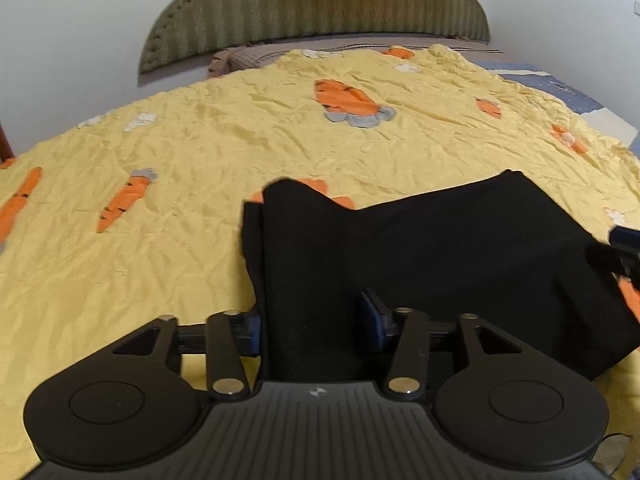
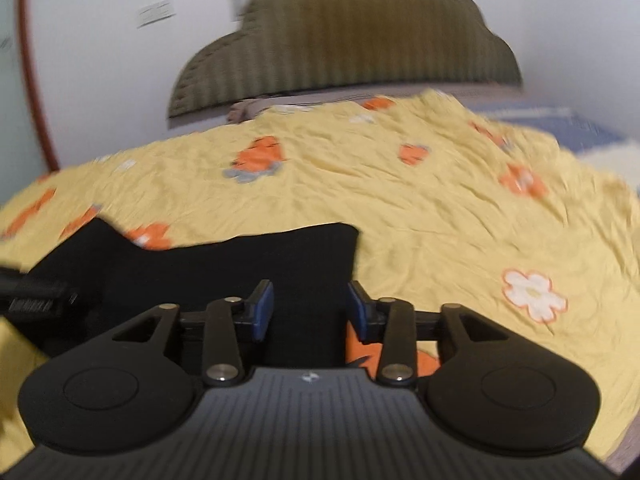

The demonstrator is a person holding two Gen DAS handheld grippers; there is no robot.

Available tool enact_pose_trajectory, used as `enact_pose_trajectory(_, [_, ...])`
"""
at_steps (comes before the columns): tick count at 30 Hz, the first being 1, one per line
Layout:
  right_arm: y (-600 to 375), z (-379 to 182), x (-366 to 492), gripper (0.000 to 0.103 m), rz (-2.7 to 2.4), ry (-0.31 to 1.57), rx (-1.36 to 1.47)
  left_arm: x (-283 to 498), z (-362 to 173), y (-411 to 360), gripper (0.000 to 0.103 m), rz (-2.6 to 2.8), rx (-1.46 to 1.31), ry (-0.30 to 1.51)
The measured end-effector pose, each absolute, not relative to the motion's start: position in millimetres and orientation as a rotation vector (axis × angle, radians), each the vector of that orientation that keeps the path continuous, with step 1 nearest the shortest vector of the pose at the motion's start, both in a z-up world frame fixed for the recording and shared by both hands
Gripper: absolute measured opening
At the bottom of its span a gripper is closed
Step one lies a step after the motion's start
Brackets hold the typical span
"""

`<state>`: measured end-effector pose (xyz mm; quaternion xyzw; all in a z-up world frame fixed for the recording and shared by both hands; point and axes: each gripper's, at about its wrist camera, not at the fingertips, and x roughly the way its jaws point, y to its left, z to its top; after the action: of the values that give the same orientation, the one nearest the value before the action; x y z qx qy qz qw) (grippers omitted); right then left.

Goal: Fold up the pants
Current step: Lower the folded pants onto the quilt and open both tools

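My left tongs (image 1: pixel 316 328) stand apart. The pants (image 1: pixel 420 256) pass up between the blue pads (image 1: pixel 370 316), but I see a gap at the right pad, so no grip there; the left pad is half hidden behind the cloth edge. My right tongs (image 2: pixel 308 308) also stand apart, pads (image 2: pixel 262 310) clear of the black cloth that lies between them. An orange patch of the print shows just inside the right pad.

The pants lie as a folded black bundle on the bed's yellow cover (image 1: pixel 160 248), right at the near edge. The left view shows the bundle running rightward from the left tongs; its far edge has a raised corner on the left and a dip in the middle. At the right border of that view the tip of the right tongs (image 1: pixel 616 252) sits over the cloth. In the right view the left tongs (image 2: pixel 36 292) enter from the left border, low over the pants.

Right view is motion-blurred, so the fold edges there are probably less ragged than they look.

Farther out: cover printed with carrots (image 1: pixel 348 100) and a white flower (image 2: pixel 534 290). Beyond it, a green padded headboard (image 1: pixel 320 4) against a white wall (image 1: pixel 80 40).
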<state>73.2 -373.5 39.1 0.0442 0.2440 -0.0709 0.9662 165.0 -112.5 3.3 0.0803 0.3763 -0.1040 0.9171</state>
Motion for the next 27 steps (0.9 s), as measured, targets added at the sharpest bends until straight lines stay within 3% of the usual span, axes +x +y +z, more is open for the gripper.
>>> enact_pose_trajectory(3, [-344,39,64,0.045,-0.098,0.487,0.025,154,6,-111,0.054,-0.094,0.289,0.696])
enact_pose_trajectory(5, [-327,39,58,0.055,-0.066,0.476,0.010,146,8,-108,0.059,-0.039,0.352,0.648])
enact_pose_trajectory(10, [-287,36,44,0.063,0.018,0.474,-0.006,129,18,-81,0.073,-0.026,0.252,0.655])
enact_pose_trajectory(27, [-205,18,2,0.080,0.149,0.522,-0.101,88,2,-19,0.073,0.061,0.117,0.736])
